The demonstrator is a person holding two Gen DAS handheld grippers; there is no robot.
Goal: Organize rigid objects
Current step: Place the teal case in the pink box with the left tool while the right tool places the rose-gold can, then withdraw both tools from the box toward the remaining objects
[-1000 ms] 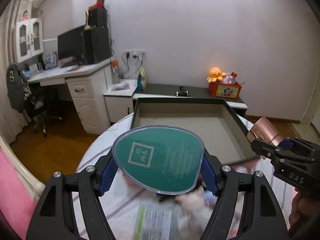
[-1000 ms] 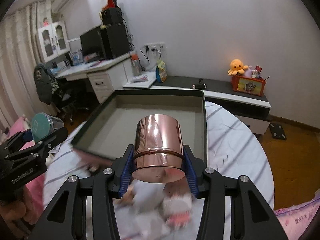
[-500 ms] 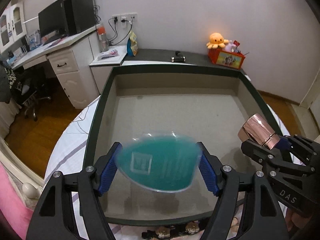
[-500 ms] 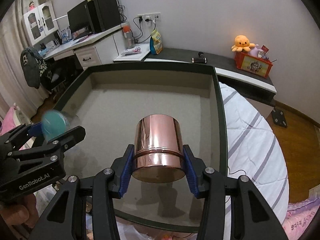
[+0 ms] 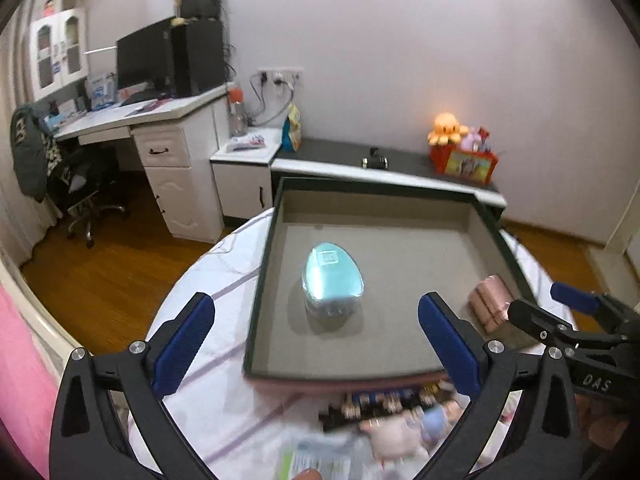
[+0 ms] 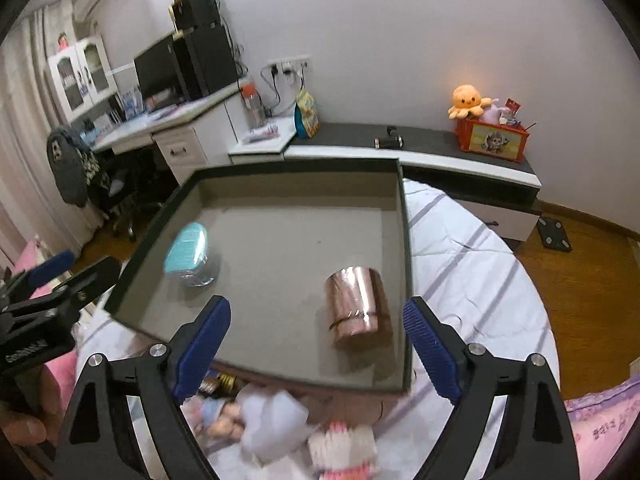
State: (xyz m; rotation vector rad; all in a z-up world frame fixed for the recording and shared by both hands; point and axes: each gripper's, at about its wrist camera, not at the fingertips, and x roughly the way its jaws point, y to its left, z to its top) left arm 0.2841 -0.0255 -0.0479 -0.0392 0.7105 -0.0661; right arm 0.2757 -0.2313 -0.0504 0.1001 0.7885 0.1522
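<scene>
Across the middle of both frames sits a wide dark-rimmed cardboard tray. Inside stand a teal-lidded clear jar centre-left and a copper metal canister lower right. Both grippers, left and right, just sprang wide, empty.

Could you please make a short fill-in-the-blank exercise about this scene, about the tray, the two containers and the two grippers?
1. The teal-lidded container and the copper tin both rest inside the dark ____.
2. Seen from the right wrist, the copper tin is nearer the tray's ____ wall.
3. The left gripper and the right gripper both stand ____, holding nothing.

Missing words: tray; right; open
</scene>
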